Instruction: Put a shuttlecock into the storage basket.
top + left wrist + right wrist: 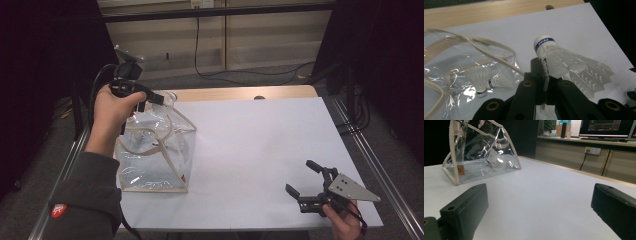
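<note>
- Shuttlecock (564,62) is pinched in my left gripper (544,82); jaws are clamped on the feather skirt near the cork, cork pointing up and away, over the white sheet just beside the bag's mouth.
- From the high view, the left gripper (137,95) hangs above the top opening of the clear bag (155,150), which stands at the table's left edge.
- Progress, my read: two shuttlecocks (487,81) already lie inside the bag, this one's held but not yet in. Left to do: drop it through the opening and let go.
- Right gripper (312,182) sits low at the near right corner of the white sheet (260,145), well apart from the bag; jaws stand wide apart w/ nothing between them.
- View differences: left gripper view gives me the grip detail and the blue band on the cork, plus the bag's cream strap (486,47) looping near the jaws; high view can't resolve the shuttlecock at all.
- Right gripper view shows the bag (481,155) side-on, upright, w/ a shuttlecock inside (496,160), and desks w/ a monitor (606,127) behind.
</note>
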### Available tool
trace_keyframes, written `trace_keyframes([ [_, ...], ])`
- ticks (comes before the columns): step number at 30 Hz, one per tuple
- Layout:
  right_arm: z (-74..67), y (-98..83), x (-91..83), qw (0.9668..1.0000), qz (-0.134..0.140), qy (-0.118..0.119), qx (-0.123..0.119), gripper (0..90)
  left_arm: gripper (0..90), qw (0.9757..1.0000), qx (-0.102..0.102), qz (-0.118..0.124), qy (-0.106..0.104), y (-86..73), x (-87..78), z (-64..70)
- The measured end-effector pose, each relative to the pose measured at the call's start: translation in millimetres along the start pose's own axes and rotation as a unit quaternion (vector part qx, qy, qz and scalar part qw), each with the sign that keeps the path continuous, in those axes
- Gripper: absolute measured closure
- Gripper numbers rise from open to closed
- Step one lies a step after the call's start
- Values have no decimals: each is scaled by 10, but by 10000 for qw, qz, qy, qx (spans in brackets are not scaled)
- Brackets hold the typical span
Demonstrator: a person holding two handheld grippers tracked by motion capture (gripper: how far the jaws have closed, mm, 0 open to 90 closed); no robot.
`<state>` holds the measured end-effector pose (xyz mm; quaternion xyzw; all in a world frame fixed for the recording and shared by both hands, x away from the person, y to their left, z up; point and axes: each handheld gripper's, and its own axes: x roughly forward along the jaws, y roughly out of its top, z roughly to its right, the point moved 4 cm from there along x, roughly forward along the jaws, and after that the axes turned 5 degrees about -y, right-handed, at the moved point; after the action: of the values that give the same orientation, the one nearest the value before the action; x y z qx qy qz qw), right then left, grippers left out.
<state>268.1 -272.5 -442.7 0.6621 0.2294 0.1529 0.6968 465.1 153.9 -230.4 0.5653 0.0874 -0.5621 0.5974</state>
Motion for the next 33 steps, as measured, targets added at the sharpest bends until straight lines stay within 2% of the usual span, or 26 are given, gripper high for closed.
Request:
trace_keyframes([
  [24,3,1,-4,10000,-1,-1,-4,8,894,9997,-152,124,151,-29,-81,-124],
  [33,-1,1,0,10000,2,0,3,8,893,9996,-149,116,229,-41,-113,-168],
])
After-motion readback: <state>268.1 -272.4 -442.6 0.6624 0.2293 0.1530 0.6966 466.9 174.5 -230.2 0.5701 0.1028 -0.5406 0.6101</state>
